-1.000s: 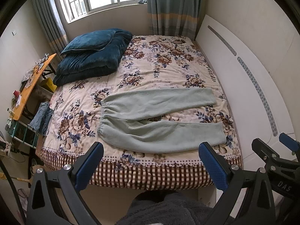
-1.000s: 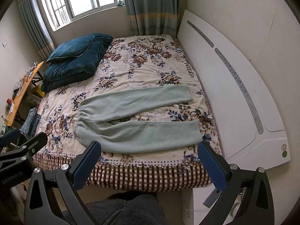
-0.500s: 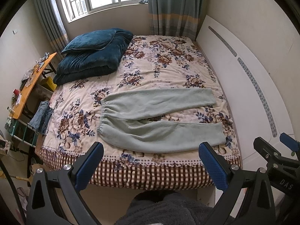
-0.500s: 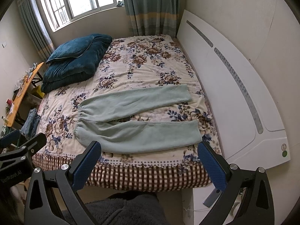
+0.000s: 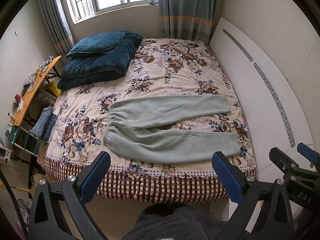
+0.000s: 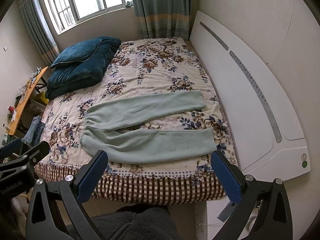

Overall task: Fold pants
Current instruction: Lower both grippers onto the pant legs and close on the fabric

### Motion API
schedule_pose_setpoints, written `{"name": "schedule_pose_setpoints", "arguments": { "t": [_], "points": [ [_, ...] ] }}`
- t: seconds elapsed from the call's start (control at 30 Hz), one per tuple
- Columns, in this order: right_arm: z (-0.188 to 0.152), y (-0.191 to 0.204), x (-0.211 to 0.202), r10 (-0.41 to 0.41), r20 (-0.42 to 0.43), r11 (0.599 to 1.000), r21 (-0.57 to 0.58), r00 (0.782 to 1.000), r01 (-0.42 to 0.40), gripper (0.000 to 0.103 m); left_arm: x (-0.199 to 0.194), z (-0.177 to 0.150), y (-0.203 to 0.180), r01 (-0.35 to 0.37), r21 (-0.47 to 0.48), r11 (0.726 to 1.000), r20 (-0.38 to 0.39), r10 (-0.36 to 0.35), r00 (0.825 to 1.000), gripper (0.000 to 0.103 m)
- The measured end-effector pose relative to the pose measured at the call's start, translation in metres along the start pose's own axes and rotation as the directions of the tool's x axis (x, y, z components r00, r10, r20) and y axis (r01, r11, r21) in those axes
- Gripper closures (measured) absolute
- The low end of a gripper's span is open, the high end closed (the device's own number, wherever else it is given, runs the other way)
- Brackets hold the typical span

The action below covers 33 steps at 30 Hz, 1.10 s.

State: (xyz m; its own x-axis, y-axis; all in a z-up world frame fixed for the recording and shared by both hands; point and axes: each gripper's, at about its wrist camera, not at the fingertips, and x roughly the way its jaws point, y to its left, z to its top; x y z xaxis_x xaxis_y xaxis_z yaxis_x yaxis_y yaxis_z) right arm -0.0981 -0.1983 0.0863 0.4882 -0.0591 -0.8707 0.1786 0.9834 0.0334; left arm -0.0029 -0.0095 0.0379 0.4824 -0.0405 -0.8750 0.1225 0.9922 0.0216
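Observation:
Pale green fleece pants (image 5: 168, 128) (image 6: 144, 124) lie flat on the near half of a floral-quilted bed (image 5: 176, 70) (image 6: 156, 68), waistband to the left, the two legs spread apart toward the right. My left gripper (image 5: 160, 176) hovers open in front of the bed's near edge, nothing between its blue pads. My right gripper (image 6: 160, 175) is also open and empty, just short of the near trouser leg. Each gripper shows at the other view's edge.
A folded dark teal duvet with a pillow (image 5: 98, 58) sits at the bed's far left. A white headboard (image 5: 266, 92) runs along the right. An orange cluttered side table (image 5: 30, 92) and folded jeans (image 5: 44, 124) stand left of the bed. A dark fuzzy sleeve (image 5: 176, 222) shows below.
Both views have crept slightly closer to the bed; the pants sit a bit lower in the frames. Both grippers stay open.

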Motion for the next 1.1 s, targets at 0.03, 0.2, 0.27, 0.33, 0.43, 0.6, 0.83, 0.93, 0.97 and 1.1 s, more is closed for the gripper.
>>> {"name": "schedule_pose_setpoints", "arguments": {
  "t": [0.03,0.2,0.27,0.33,0.43,0.6,0.83,0.93,0.97,1.1],
  "points": [
    [0.0,0.0,0.0,0.003,0.0,1.0,-0.001,1.0,-0.003,0.0,0.001,-0.003,0.002,0.0,-0.002,1.0,0.001,0.0,1.0,0.0],
    [0.002,-0.006,0.008,0.02,-0.01,1.0,0.008,1.0,-0.02,0.0,0.004,-0.002,0.002,-0.007,-0.015,1.0,0.002,0.007,1.0,0.0],
    [0.004,-0.01,0.016,0.018,-0.014,1.0,0.015,1.0,-0.017,0.0,0.01,0.003,0.004,-0.023,-0.031,0.999,0.014,0.024,1.0,0.0],
    [0.011,-0.015,0.03,0.015,-0.011,1.0,0.024,1.0,-0.014,0.0,0.021,0.006,0.007,-0.031,-0.053,0.998,0.026,0.032,0.999,0.0],
    [0.024,-0.014,0.062,0.002,-0.013,1.0,0.014,1.0,-0.002,0.0,0.047,0.017,0.014,-0.063,-0.068,0.996,0.042,0.066,0.997,0.0],
    [0.057,-0.001,0.139,0.031,-0.039,1.0,0.0,0.999,-0.031,0.0,0.109,0.048,0.032,-0.135,-0.076,0.988,0.025,0.137,0.99,0.0],
    [0.115,0.03,0.266,0.006,-0.086,0.999,0.037,0.996,-0.003,0.0,0.238,0.107,0.063,-0.154,-0.046,0.987,-0.07,0.15,0.986,0.0],
    [0.139,0.044,0.327,-0.005,-0.13,0.998,0.063,0.992,0.014,0.0,0.294,0.133,0.076,-0.141,-0.024,0.99,-0.106,0.138,0.985,0.0],
    [0.145,0.05,0.344,-0.01,-0.144,0.997,0.068,0.99,0.02,0.0,0.313,0.141,0.08,-0.136,-0.016,0.991,-0.119,0.133,0.984,0.0],
    [0.173,0.067,0.416,-0.019,-0.166,0.997,0.066,0.986,0.03,0.0,0.389,0.173,0.088,-0.126,0.024,0.992,-0.161,0.128,0.979,0.0]
  ]
}}
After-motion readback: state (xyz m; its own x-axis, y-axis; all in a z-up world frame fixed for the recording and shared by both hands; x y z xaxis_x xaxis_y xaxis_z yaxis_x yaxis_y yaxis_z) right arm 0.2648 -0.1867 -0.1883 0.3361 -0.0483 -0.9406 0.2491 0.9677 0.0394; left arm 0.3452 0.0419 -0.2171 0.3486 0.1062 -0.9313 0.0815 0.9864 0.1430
